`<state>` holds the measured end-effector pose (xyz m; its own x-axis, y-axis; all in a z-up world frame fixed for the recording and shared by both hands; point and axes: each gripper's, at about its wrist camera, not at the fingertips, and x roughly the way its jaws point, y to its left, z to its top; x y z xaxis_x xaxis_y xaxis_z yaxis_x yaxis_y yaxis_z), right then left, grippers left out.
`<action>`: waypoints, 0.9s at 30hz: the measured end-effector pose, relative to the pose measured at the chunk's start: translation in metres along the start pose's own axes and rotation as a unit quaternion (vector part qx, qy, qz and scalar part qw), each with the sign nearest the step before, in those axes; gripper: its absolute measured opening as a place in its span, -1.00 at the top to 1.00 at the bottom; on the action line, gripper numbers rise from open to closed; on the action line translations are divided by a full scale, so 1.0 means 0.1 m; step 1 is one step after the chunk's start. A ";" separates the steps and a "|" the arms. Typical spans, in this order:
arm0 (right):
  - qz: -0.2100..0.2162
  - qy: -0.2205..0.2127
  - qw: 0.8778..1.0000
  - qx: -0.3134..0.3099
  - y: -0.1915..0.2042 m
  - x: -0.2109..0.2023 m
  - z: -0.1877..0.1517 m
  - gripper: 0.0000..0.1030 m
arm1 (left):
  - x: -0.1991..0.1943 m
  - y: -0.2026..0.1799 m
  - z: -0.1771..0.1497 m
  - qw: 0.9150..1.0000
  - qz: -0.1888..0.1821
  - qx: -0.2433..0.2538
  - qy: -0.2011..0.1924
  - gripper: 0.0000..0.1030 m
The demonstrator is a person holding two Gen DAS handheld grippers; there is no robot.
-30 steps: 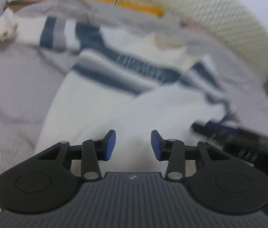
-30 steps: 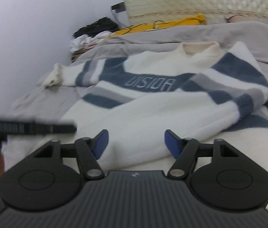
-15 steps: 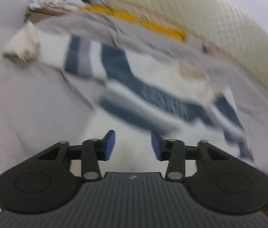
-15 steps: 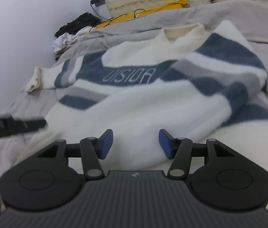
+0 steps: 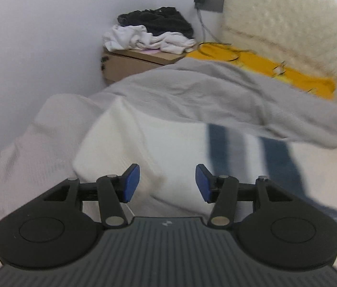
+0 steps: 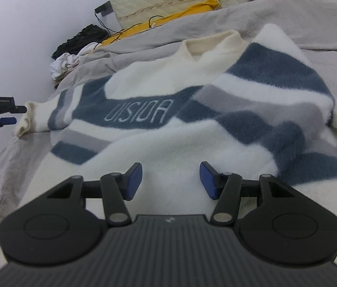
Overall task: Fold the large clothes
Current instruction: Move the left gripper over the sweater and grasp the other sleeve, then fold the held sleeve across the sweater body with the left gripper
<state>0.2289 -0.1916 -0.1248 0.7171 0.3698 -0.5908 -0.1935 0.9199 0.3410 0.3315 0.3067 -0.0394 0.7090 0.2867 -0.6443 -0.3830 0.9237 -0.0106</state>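
Note:
A white sweater (image 6: 192,129) with navy and grey stripes lies face up on the grey bed, its right sleeve folded over the body. Its left sleeve (image 5: 168,148) stretches out sideways, cuff (image 6: 24,122) at the bed's left side. My left gripper (image 5: 167,183) is open and empty, just above the cuff end of that sleeve; it also shows in the right wrist view (image 6: 8,114) beside the cuff. My right gripper (image 6: 170,179) is open and empty over the sweater's lower white body.
A grey bedsheet (image 5: 204,95) covers the bed. A cardboard box (image 5: 130,64) with piled white and black clothes stands by the wall at the bed's corner. A yellow cloth (image 5: 276,69) with cables lies along the quilted cream headboard (image 5: 288,28).
My left gripper swung left from the sweater's body to the outstretched sleeve's cuff and its jaws opened wider. My right gripper's jaws narrowed slightly and it moved a little closer over the body.

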 end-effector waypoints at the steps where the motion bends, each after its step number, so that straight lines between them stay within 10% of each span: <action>1: -0.002 0.000 1.000 -0.002 0.00 0.02 0.00 -0.08 | 0.09 -0.03 0.00 1.000 0.018 0.023 -0.001 -0.12; 9: -0.016 -0.009 0.999 -0.046 0.11 0.08 -0.01 -0.14 | 0.70 -0.02 -0.12 0.991 0.100 0.089 0.010 -0.05; 12: -0.015 -0.008 0.999 -0.048 0.10 0.06 -0.01 -0.12 | 0.73 -0.05 -0.08 0.986 0.128 0.107 0.011 0.74; 14: -0.012 -0.008 0.999 -0.041 0.08 0.04 0.01 -0.09 | 0.67 -0.05 0.00 0.987 0.125 0.103 0.017 0.82; 27: -0.016 -0.057 0.998 -0.014 -0.16 -0.38 0.06 -0.09 | -1.30 -0.63 0.80 0.990 0.020 0.130 -0.043 0.86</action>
<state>0.2087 -0.2215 -0.1038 0.7943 0.3244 -0.5136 -0.1870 0.9350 0.3014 0.3102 0.2318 0.1062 0.7487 0.3347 -0.5722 -0.2539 0.9422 0.2188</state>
